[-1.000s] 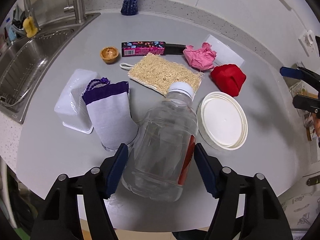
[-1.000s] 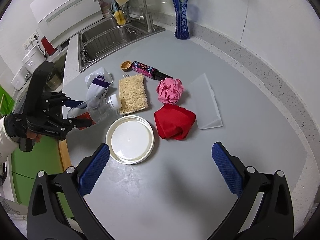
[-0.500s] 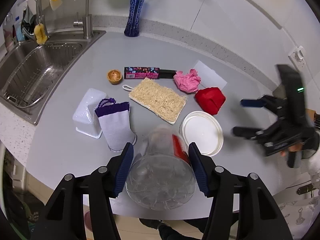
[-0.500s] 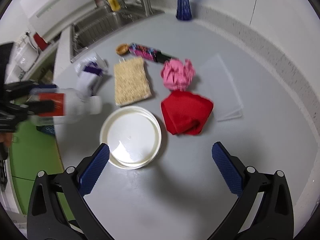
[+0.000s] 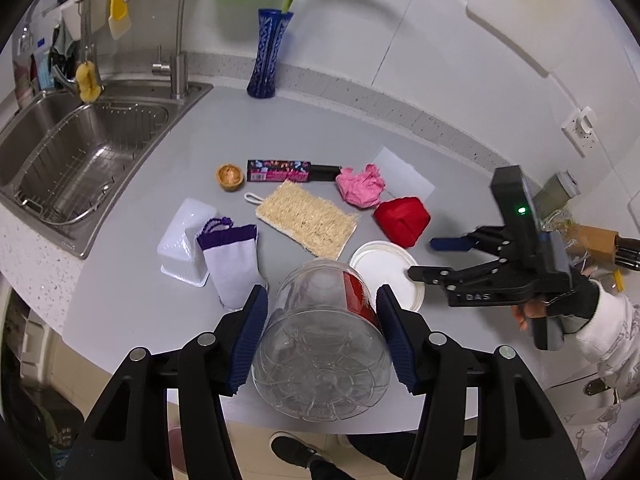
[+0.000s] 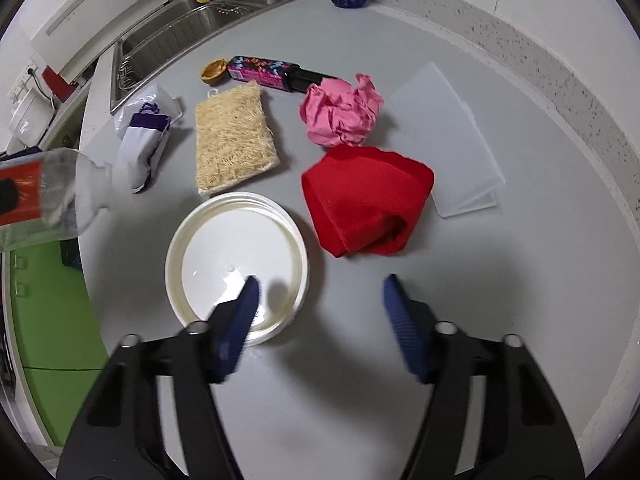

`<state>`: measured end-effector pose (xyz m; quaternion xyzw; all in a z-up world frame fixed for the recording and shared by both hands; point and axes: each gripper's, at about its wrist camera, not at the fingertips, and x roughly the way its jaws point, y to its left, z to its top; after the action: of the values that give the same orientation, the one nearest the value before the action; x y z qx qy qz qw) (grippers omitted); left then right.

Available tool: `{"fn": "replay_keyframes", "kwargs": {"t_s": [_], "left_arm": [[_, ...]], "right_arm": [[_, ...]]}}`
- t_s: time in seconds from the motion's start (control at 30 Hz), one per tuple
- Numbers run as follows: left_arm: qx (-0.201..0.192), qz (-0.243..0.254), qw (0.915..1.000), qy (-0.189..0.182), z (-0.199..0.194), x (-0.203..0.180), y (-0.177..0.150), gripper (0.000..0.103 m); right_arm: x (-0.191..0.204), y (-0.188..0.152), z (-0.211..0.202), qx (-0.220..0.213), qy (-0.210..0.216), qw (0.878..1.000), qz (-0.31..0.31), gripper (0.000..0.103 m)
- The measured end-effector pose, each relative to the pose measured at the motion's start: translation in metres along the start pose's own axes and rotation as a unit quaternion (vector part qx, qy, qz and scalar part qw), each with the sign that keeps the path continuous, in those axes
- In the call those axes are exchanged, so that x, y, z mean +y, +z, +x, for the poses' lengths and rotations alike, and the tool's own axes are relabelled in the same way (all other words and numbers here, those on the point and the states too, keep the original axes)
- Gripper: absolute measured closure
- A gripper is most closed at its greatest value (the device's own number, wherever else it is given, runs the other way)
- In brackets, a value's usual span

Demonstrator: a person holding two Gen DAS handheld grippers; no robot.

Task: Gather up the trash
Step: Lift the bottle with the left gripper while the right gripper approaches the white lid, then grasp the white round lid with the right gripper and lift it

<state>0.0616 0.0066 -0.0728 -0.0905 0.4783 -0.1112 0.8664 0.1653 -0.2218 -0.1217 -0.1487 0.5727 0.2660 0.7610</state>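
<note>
**Clear plastic bottle clamped in the left gripper above the counter edge**

Clear plastic bottle (image 5: 322, 344) with a red label sits between the blue pads of the left gripper (image 5: 322, 328), which are pressed against its two sides; its ribbed base faces the camera and its neck points away toward the white lid (image 5: 386, 276). In the right wrist view the same bottle (image 6: 44, 196) shows at the far left, lifted off the grey counter (image 6: 400, 380), its neck end toward the lid (image 6: 236, 260).

The right gripper (image 6: 320, 308) has its jaws spread wide with nothing between them; its left finger hangs over the near rim of the white lid, its right finger over bare counter. From the left wrist view this gripper (image 5: 436, 256) reaches in from the right of the lid.

Taking the white lid as landmark: the red cloth (image 6: 364, 200) lies just right of it and beyond, the crumpled pink paper (image 6: 340, 114) farther back behind the cloth, the loofah pad (image 6: 232, 140) just behind the lid, and the white and purple pouch (image 6: 146, 140) to the left of the loofah. A clear flat sheet (image 6: 444, 136) lies right of the cloth
</note>
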Motion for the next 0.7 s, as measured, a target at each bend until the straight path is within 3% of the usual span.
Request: {"fn": "replay_keyframes", "kwargs": {"t_s": [0.07, 0.13, 0.27, 0.47, 0.7], "left_arm": [[-0.002, 0.000, 1.0000, 0.000, -0.002, -0.001, 0.000, 0.048], [-0.002, -0.002, 1.0000, 0.000, -0.003, -0.001, -0.002, 0.048], [-0.005, -0.008, 1.0000, 0.002, -0.007, -0.001, -0.005, 0.048], [-0.017, -0.023, 0.9996, 0.008, -0.020, 0.000, -0.012, 0.048], [-0.043, -0.060, 0.9969, 0.029, -0.055, 0.009, -0.036, 0.048]], "right_arm": [[0.000, -0.002, 0.002, 0.003, 0.002, 1.000, 0.001, 0.066], [-0.001, -0.002, 0.002, 0.002, 0.015, 1.000, 0.005, 0.071], [0.002, -0.003, 0.002, 0.000, 0.035, 0.999, 0.005, 0.095], [0.007, -0.003, -0.006, -0.008, 0.039, 0.999, 0.005, 0.096], [0.035, 0.002, -0.048, -0.045, 0.042, 0.997, -0.046, 0.099]]}}
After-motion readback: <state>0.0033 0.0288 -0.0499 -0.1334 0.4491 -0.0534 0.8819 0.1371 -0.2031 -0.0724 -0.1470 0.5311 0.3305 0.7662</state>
